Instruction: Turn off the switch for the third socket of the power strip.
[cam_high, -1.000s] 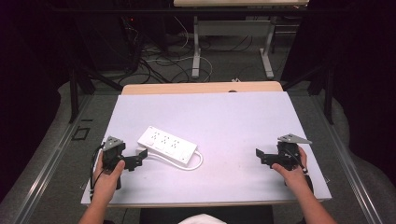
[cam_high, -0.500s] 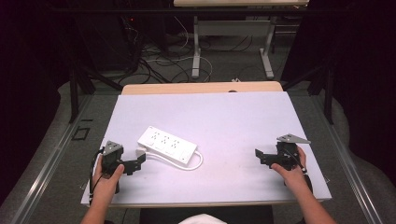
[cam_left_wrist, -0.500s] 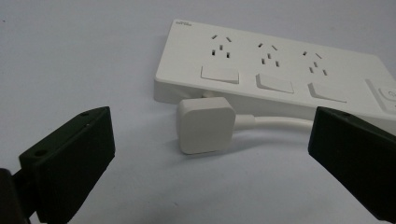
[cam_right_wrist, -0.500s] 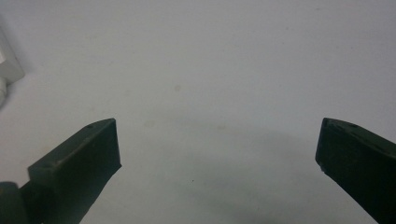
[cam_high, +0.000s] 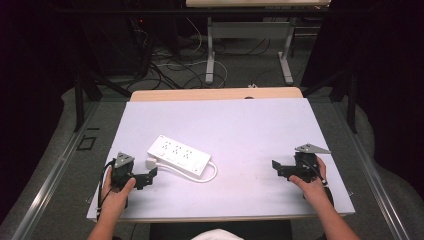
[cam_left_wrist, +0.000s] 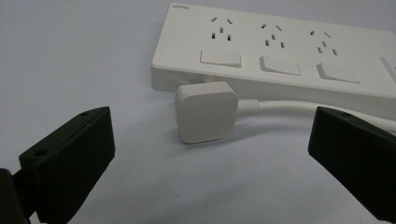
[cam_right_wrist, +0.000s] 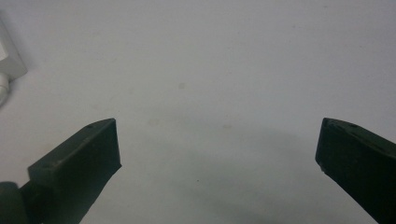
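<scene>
We see a white rectangular plastic power strip (cam_high: 179, 155) lying flat on the pale lilac table top (cam_high: 240, 125), left of its middle and turned at a slant; its white round cable (cam_high: 212, 175) loops out at the near right end and runs back along the near side to a white square-bodied plug (cam_left_wrist: 207, 111), which lies on the table just beside the strip's near left corner; whether plug and strip touch we cannot tell.

In the left gripper view three sockets show on the strip, each with a white rocker switch (cam_left_wrist: 220, 58) below it; the plug sits between the two black jaws, farther off, with table showing on both sides of it.

The left gripper (cam_high: 150, 175), held in the person's left hand (cam_high: 116, 192), hovers near the table's near left corner, pointing at the plug; its jaws stand wide apart and grip nothing.

The right gripper (cam_high: 276, 166), in the right hand (cam_high: 310, 184), sits near the table's right edge, well apart from the strip, pointing left; its jaws likewise gape wide over bare table, empty; in the right gripper view a corner of the strip (cam_right_wrist: 9, 58) shows at the far left edge.
</scene>
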